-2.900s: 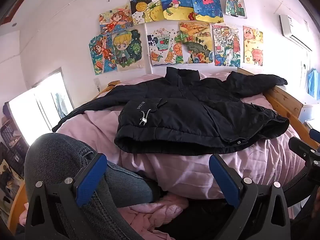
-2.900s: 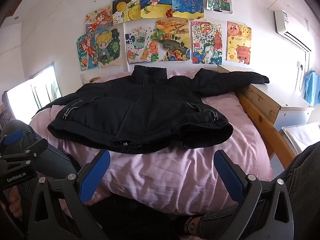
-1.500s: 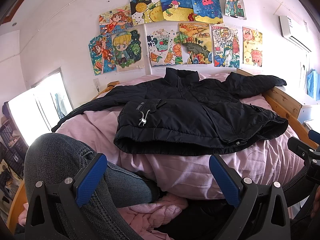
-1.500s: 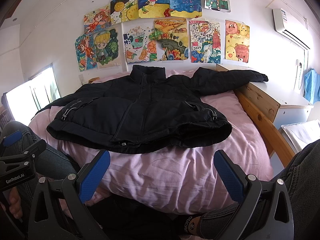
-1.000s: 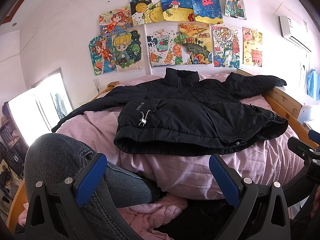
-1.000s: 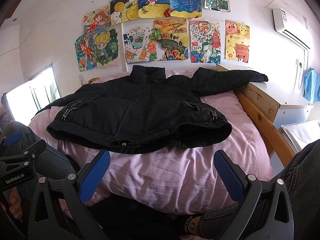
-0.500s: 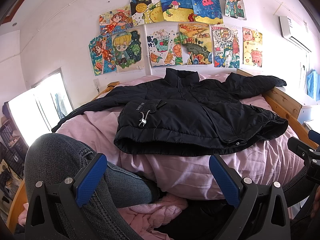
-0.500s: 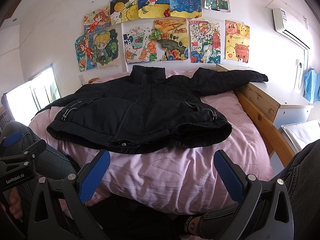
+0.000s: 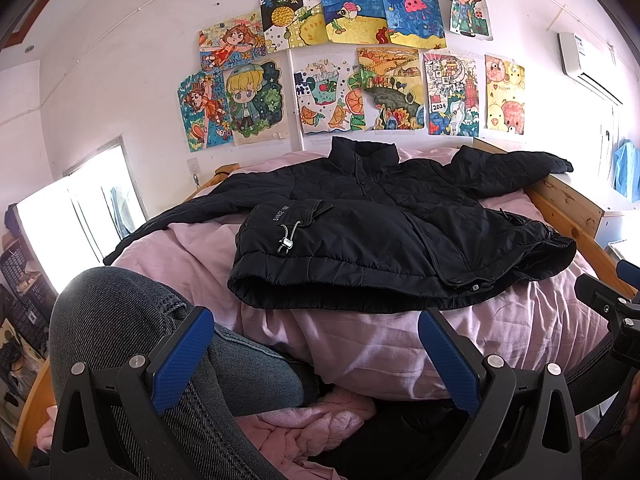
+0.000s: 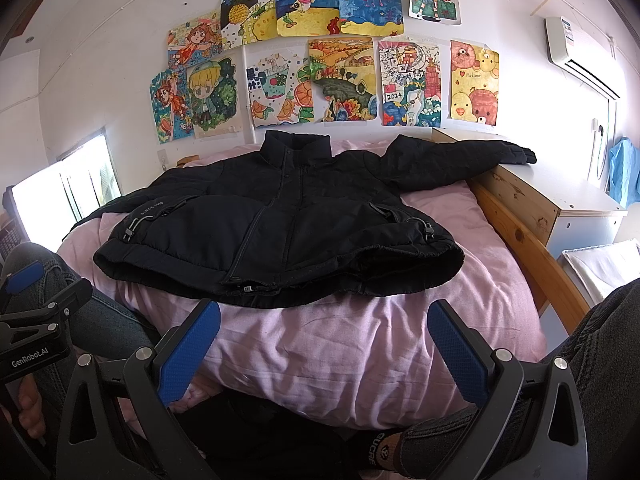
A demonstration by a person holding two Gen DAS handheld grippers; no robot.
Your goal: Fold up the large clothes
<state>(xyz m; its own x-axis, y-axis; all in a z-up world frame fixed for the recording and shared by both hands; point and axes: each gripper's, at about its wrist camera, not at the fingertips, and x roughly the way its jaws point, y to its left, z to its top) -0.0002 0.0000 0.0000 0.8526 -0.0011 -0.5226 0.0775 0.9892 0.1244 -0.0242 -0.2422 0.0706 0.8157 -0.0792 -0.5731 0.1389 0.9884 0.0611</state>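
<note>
White bedroom wall hung with bright children's drawings (image 10: 320,60) across the top of the frame; below it, wooden-framed bed under a wrinkled pale pink sheet (image 10: 352,344). Spread flat across frame centre, front up and zipped: large black padded jacket (image 10: 280,216), collar toward the wall, hem toward the camera, one sleeve (image 10: 460,160) reaching to the upper right onto a pale wooden cabinet (image 10: 568,196), the other sleeve (image 9: 176,220) trailing off the bed edge at mid left. Left gripper (image 9: 316,354) low in frame, blue-padded fingers wide apart, empty, short of the hem. Right gripper (image 10: 324,344) likewise spread and empty, just before the hem. Knees in grey denim at the lower corners. Judged by the lie of things: laid out only, no fold made; sleeves and body all left to do.
</note>
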